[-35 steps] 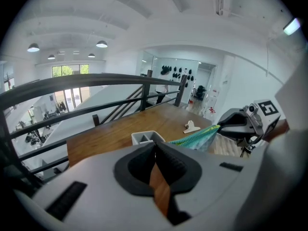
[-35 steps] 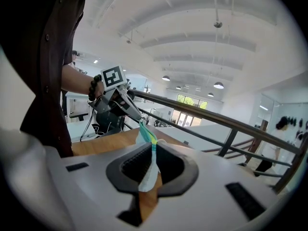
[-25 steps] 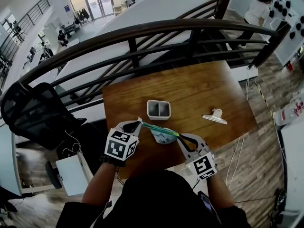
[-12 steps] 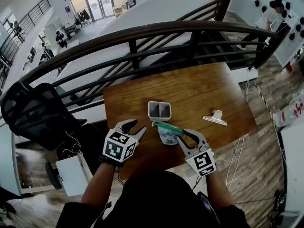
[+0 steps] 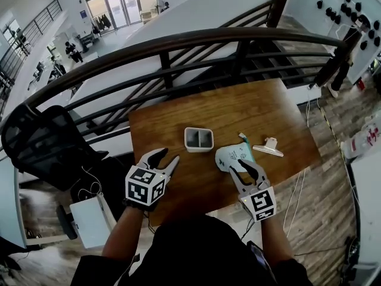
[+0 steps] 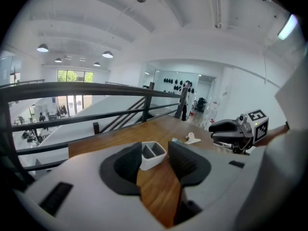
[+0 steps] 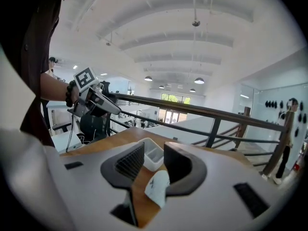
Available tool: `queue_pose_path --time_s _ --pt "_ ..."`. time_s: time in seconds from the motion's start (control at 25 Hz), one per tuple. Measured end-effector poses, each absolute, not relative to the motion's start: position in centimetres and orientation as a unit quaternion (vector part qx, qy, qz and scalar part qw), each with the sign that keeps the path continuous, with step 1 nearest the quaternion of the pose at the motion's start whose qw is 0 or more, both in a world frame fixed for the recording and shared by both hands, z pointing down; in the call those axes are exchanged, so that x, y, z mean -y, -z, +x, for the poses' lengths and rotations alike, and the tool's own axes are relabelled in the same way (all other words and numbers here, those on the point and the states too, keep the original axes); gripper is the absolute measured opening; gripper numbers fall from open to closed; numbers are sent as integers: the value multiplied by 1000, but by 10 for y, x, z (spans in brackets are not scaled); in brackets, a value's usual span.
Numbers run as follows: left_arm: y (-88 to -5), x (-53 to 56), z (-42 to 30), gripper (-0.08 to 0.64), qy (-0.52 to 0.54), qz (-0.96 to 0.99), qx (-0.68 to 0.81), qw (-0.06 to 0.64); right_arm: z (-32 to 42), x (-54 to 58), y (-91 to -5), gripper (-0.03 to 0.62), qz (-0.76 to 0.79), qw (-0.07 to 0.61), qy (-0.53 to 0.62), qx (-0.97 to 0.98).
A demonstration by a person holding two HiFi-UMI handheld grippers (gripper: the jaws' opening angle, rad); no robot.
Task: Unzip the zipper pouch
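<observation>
White zipper pouch [image 5: 232, 158] lies on the tabletop [image 5: 268, 109], one corner between the right claw [image 5: 243, 166], which like the empty left claw [image 5: 166, 158] has just been spreading wide, so I think it's being let go and next both should pull back.

Both tongs, left gripper [image 5: 168, 156] and right gripper [image 5: 243, 164], have pale grey shells with black ribbed pads [image 6: 185, 161]. Each carries 1 cube [image 5: 144, 185] of black-and-white square markers. Behind the left cube sits a black wristband [image 5: 136, 202], then a dark top [image 5: 196, 243].
</observation>
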State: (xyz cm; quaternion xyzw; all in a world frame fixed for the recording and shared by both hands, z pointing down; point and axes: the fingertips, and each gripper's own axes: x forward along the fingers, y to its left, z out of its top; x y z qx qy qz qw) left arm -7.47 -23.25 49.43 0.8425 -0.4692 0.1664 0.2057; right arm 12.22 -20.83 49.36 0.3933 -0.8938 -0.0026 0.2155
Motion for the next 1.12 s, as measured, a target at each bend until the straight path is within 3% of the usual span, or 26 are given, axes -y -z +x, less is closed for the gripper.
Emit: queue_pose_path --time_s 0.24,0.6,1.12 --pt "-465 238 -76 133 -115 853 486 153 140 206 -463 89 431 172 25 886" --pt "-407 239 -73 37 -12 866 493 83 192 208 -412 -3 511 32 -56 857" --pt "-386 227 -62 25 34 883 465 62 201 193 -398 -6 533 15 -47 844"
